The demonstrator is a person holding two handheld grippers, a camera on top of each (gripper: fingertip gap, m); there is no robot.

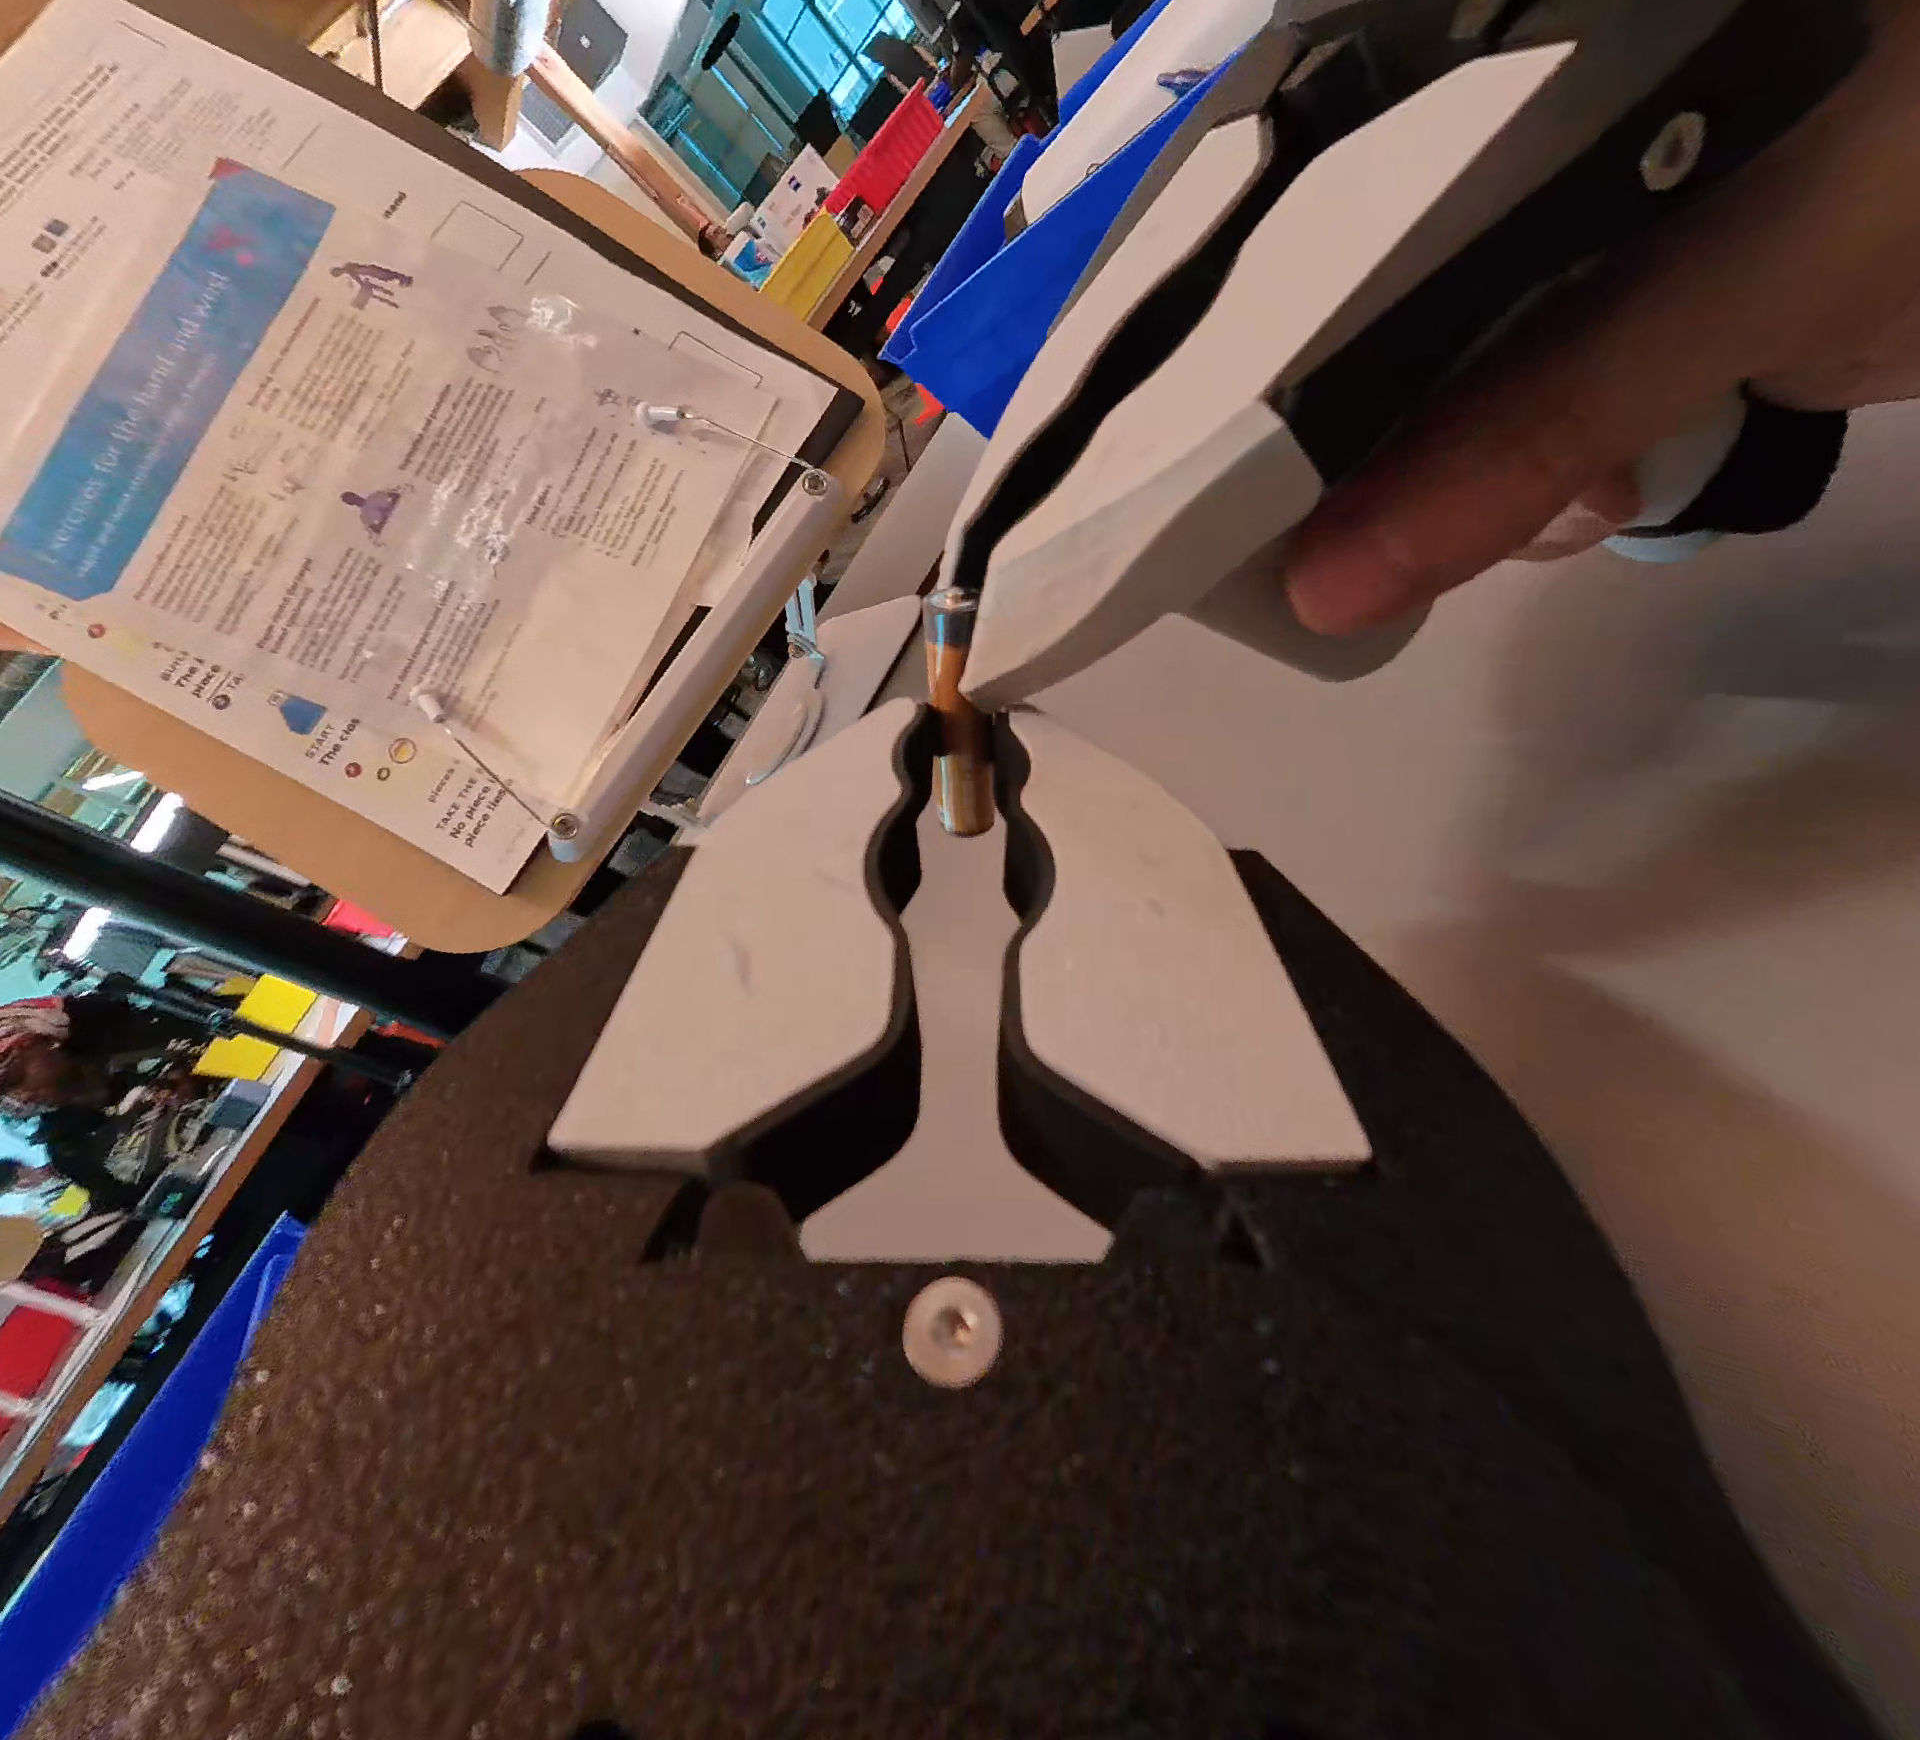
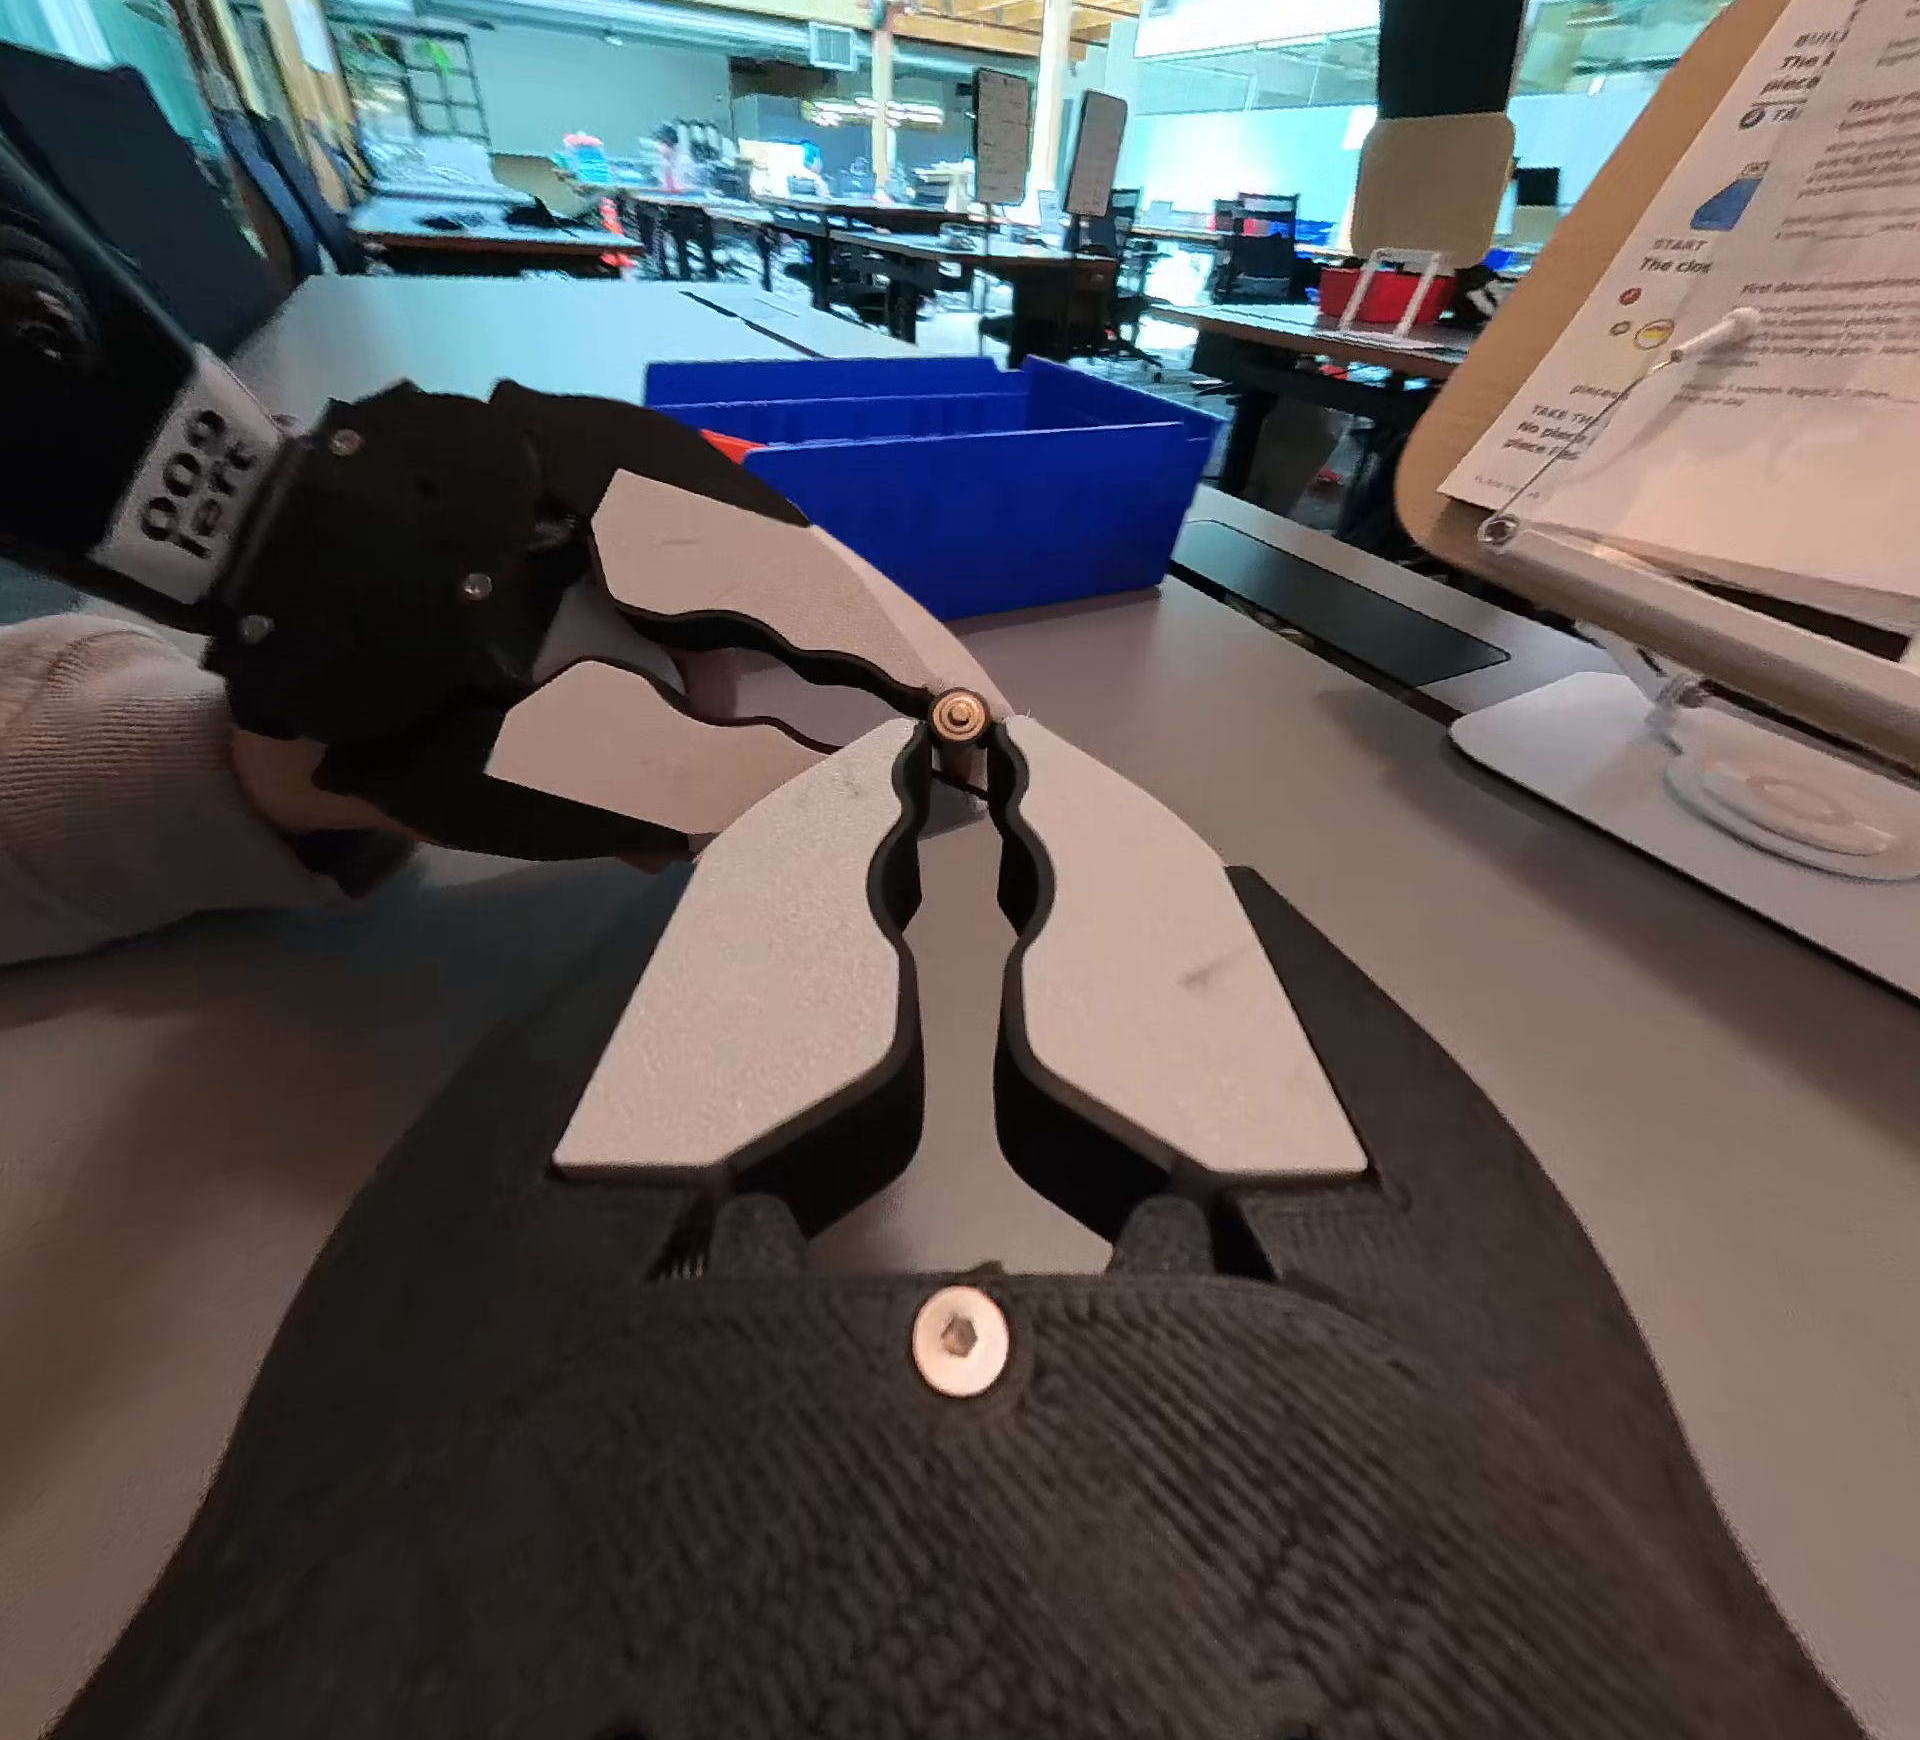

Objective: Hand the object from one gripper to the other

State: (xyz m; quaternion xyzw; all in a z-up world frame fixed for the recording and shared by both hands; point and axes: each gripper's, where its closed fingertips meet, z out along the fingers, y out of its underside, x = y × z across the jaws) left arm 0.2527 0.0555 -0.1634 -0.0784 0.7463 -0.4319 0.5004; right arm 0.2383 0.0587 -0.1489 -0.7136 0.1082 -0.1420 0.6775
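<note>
I see the little battery (image 1: 958,760) pinched at the tips of my left tool (image 1: 958,722). My right tool (image 2: 958,734) squeezes its other end too, both up above the grey counter (image 2: 1299,817).

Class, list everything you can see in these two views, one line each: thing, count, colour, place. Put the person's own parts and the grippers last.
battery: one, copper and black, held above the table by both grippers
bin: one, blue, on the table behind the grippers
document stand: one, tan board on a white base, holding printed sheets, right side of the table
table: one, grey
left gripper: grey fingers, shut on the battery
right gripper: grey fingers, shut on the battery
hand: holding the right gripper
</note>
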